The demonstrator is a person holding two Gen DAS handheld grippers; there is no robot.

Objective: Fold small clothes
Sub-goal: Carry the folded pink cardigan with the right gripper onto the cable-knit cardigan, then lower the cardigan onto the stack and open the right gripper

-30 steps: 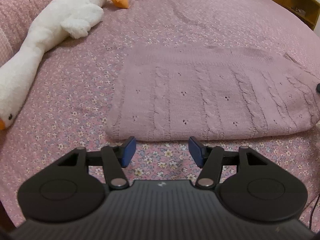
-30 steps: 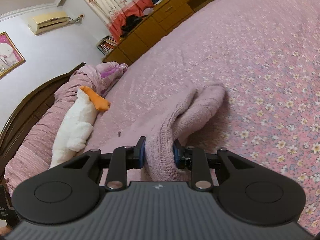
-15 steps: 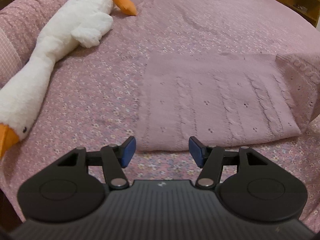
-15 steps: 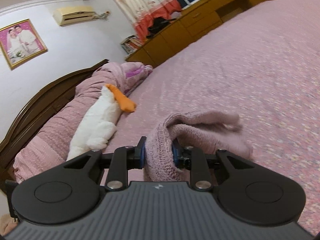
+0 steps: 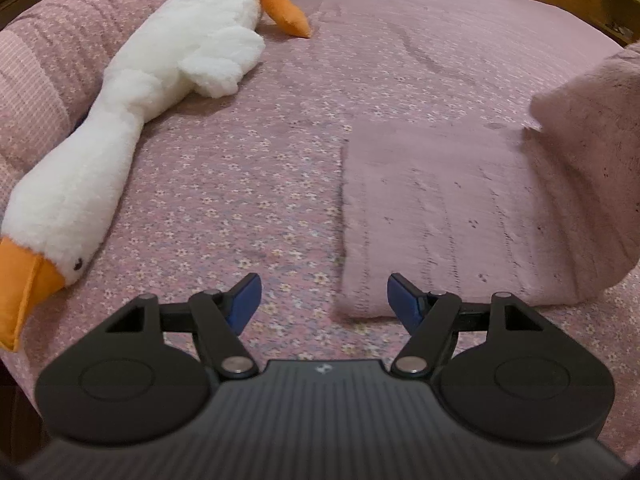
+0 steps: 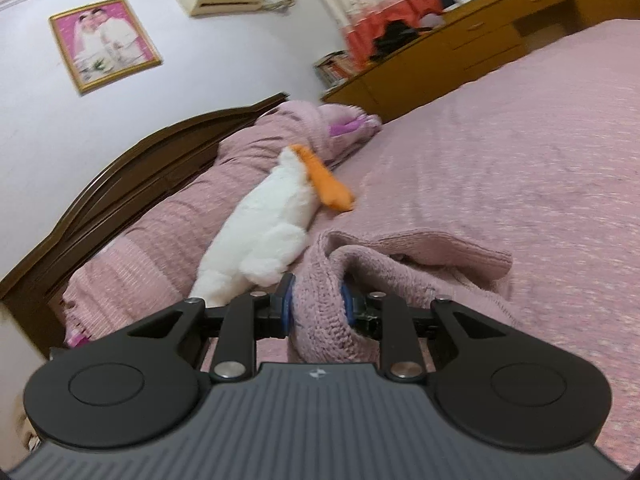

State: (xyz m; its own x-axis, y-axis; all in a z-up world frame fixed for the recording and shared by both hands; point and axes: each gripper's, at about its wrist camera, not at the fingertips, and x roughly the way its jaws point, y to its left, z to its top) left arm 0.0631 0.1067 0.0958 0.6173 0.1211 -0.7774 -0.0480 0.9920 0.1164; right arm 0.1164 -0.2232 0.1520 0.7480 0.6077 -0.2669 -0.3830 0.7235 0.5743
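A mauve cable-knit sweater lies on the flowered pink bedspread. Its right part is lifted and hangs over the flat part at the right edge of the left wrist view. My left gripper hovers above the sweater's near left corner. Its jaws are opening, and nothing is between its blue pads. My right gripper is shut on a bunched fold of the sweater and holds it raised above the bed.
A long white plush goose with an orange beak and feet lies along the pillows to the left. A dark wooden headboard stands behind it. Wooden cabinets, curtains and a framed picture are on the far walls.
My right gripper has risen with the sweater's fold and swung it over the flat part. My left gripper has shifted left toward the sweater's near left corner, and its jaws stand wider.
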